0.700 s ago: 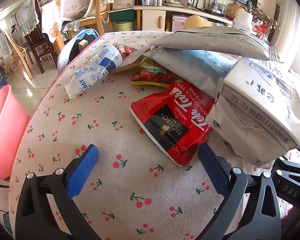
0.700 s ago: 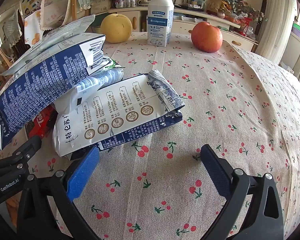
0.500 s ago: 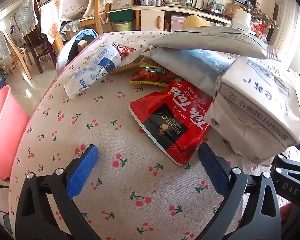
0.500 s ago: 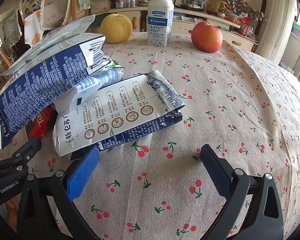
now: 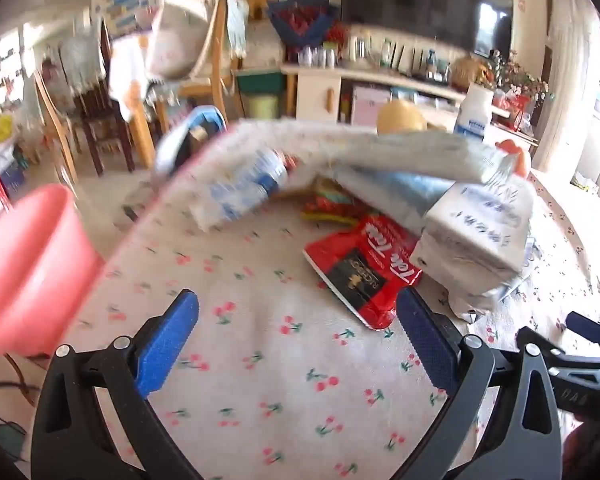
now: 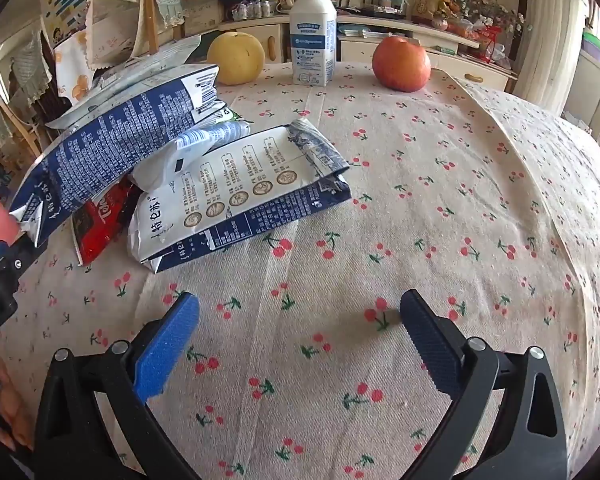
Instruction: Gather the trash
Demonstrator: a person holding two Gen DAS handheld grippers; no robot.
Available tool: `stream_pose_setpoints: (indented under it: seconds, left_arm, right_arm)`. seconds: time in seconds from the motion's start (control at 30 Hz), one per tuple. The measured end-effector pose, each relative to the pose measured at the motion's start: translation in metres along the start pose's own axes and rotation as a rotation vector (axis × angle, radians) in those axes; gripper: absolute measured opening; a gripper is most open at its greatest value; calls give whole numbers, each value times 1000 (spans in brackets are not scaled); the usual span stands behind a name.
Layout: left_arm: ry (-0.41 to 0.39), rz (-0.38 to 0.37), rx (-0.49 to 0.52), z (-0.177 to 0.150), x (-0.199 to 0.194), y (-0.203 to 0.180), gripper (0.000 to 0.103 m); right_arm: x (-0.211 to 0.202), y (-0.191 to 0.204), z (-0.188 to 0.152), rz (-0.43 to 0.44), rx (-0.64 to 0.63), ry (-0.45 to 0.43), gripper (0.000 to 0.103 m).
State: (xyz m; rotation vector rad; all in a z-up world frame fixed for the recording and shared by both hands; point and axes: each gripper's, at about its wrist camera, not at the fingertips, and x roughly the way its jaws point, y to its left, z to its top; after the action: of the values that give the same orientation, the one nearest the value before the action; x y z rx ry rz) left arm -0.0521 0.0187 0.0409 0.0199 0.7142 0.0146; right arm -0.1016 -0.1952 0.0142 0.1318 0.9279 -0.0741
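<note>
Both open and empty: left gripper (image 5: 298,334), right gripper (image 6: 300,334). Ahead-left of right: flattened carton (image 6: 236,196), probably light, crushable; best pinched at near edge.

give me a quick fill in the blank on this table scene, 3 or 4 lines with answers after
1. The bottle standing between the pear and the apple has a ____ cap.
2. The tablecloth is printed with small red ____.
3. The instant milk tea packet is mainly ____ in colour.
4. Both the left gripper and the right gripper hold ____.

Missing words: white; cherries; red; nothing
</note>
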Motion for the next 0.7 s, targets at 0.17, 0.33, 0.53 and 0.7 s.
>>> stream_pose_setpoints:
  seconds: [0.17, 0.33, 0.53, 0.7]
  left_arm:
    - [-92, 38, 38, 3, -47, 2, 100]
    - [-157, 59, 14, 1, -95, 9, 100]
    - [-208, 62, -33, 1, -143, 23, 100]
    - [-258, 94, -26, 2, -180, 31, 100]
  right_arm:
    - [-39, -10, 4, 31, 42, -101, 99]
    - [-91, -10, -6, 48, 61, -225, 99]
    - [-150, -3, -22, 47, 22, -387, 99]
    - [-194, 13, -35, 32, -41, -506, 99]
